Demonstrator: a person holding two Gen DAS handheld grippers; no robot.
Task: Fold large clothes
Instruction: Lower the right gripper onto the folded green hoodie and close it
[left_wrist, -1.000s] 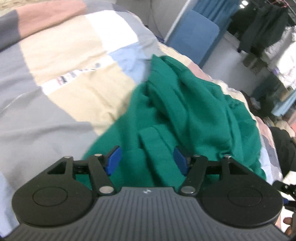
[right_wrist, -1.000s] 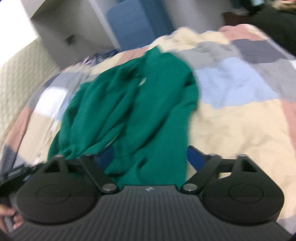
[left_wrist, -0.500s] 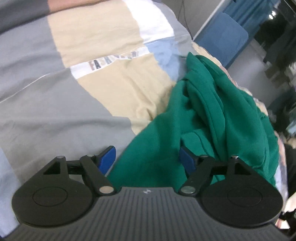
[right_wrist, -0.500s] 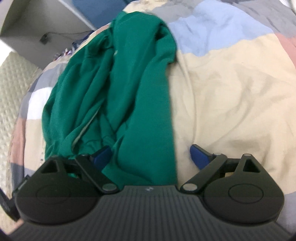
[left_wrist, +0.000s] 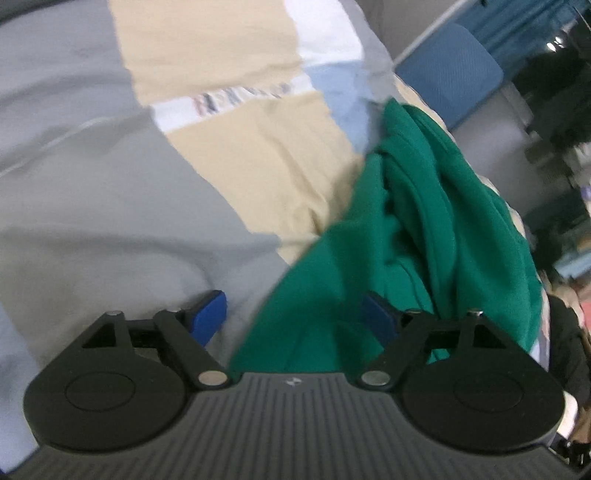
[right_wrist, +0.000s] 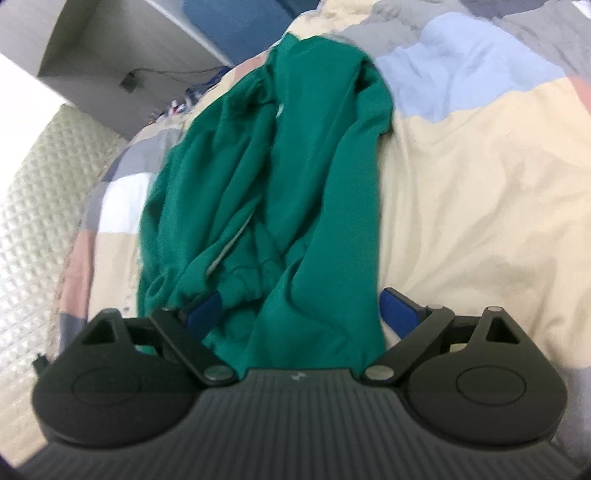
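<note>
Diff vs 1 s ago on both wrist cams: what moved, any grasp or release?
Both tongs, left and right, closed in on the near edge of the green garment, which now fills more of each view; the left view shifted so more patchwork quilt shows. Nothing taken hold of or let go. Both tongs stayed open and the garment stayed bunched on the quilt.

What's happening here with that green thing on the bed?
A person is holding a two-finger gripper in each hand and working on a green garment that lies bunched up on a patchwork bedspread. The left gripper and the right gripper both hang open over the garment's near edge, one toward each side. Neither has closed on the cloth, and nothing is folded yet.
</note>
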